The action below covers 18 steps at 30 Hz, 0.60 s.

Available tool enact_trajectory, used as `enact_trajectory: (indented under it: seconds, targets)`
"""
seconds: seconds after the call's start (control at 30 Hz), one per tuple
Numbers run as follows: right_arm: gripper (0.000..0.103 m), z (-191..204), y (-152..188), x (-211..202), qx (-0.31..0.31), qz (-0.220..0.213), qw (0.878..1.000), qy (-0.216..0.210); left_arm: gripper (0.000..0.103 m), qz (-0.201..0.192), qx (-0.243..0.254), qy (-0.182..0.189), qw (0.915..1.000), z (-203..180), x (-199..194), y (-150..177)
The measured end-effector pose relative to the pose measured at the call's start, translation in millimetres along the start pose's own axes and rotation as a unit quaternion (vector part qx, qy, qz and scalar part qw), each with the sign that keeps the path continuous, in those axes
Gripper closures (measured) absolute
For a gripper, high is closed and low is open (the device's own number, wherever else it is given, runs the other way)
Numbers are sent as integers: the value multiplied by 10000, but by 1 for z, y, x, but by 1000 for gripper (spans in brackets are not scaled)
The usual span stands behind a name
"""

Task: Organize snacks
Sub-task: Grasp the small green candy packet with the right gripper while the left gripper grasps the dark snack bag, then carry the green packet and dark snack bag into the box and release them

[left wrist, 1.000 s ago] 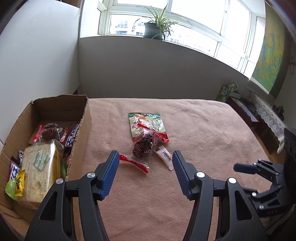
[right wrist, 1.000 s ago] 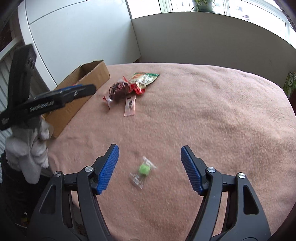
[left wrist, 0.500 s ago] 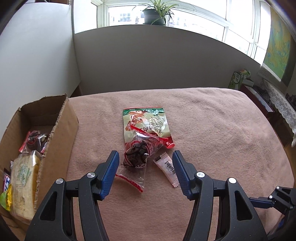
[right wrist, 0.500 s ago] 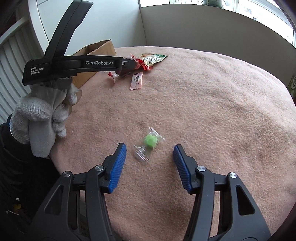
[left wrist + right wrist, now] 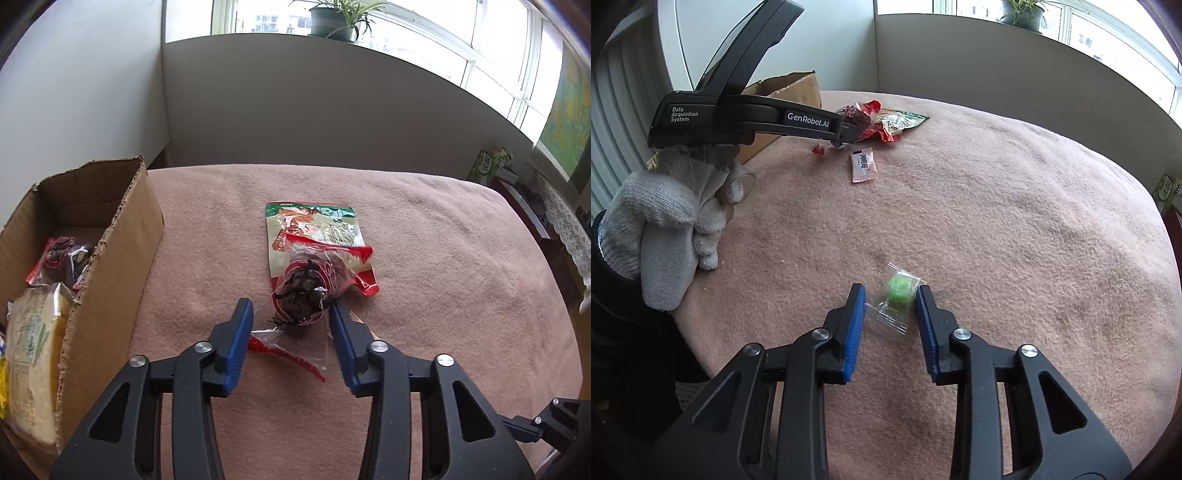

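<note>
Both tongs have just been closing. The left tongs [image 5: 291, 312] straddle the clear bag of dark snacks [image 5: 304, 291] lying on the green packet [image 5: 314, 229] beside the cardboard box [image 5: 110, 266], pads not visibly pressing. The right tongs [image 5: 889, 297] bracket the green candy [image 5: 899, 290] on the pink blanket [image 5: 1015, 221], right pad touching the wrapper. Best pinch the bulk, not loose film, before lifting

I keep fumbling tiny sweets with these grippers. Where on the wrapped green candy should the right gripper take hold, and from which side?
Grip the green candy across its firm lump, not the flat clear wrapper tails, which would likely slip. Come from above, as the right gripper does, its pads either side. The jaws have just been closing around it; the right-hand pad looks about touching, the other stands clear.
</note>
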State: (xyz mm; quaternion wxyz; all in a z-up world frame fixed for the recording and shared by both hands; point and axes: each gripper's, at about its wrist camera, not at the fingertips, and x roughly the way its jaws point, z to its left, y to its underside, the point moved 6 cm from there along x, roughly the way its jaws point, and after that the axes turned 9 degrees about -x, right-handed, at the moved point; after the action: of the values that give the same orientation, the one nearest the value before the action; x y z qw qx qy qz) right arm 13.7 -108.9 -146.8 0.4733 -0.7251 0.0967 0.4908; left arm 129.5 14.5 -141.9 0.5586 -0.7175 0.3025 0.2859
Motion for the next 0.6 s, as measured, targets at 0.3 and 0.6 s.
enact_trajectory:
  seconds: [0.3, 0.6]
  targets:
    - [79, -2, 0, -7, 202, -51, 9997, -159, 71, -46, 194, 70, 9998, -8, -7, 6]
    - [79, -10, -8, -11, 388, -159, 9990, -122, 72, -136, 247, 318, 9991, -13, -26, 10]
